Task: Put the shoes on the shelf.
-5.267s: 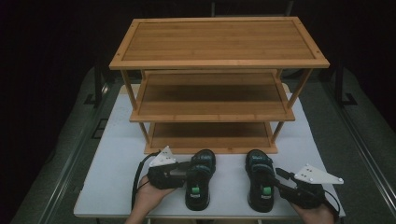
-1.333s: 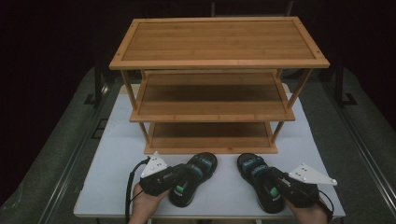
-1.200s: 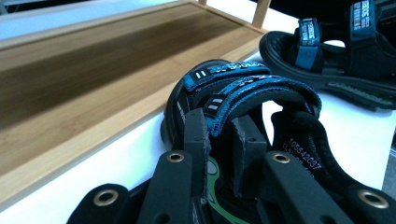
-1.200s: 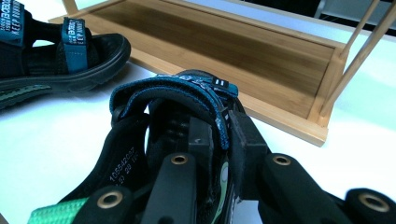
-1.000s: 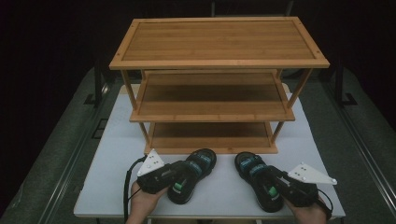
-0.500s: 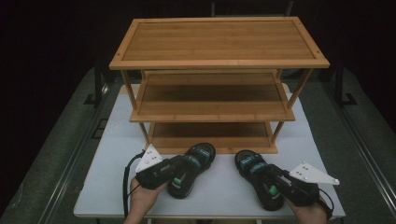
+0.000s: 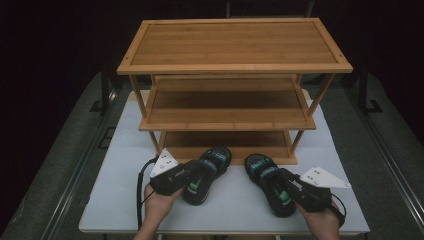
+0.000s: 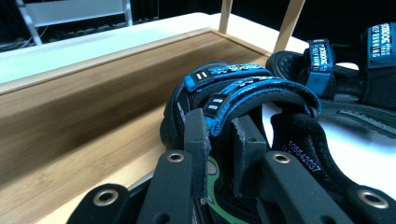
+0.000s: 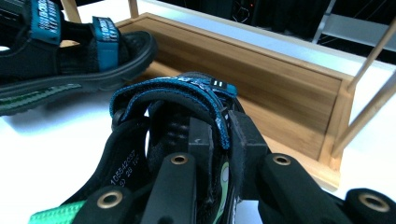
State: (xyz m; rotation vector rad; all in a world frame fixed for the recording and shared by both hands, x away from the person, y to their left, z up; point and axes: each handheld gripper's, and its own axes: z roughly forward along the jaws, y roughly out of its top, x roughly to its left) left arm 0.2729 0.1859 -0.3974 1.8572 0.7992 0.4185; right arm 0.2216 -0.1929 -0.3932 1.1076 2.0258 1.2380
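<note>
Sandals, a black pair with blue straps, are both in hand but neither is on the bamboo rack (image 7: 227,107) yet. The left sandal (image 7: 206,172) lies on the white table (image 7: 117,200) at about seven o'clock from the rack's bottom shelf (image 7: 225,140), toe just beside its front edge; the right sandal (image 7: 267,182) sits at five o'clock. The left gripper (image 7: 187,175) has its jaws clamped on a blue strap (image 8: 243,91), and the right gripper (image 7: 295,190) pinches its sandal's strap (image 9: 187,93) likewise. I'd say the grasping is finished; lifting and setting both onto a shelf remains.
</note>
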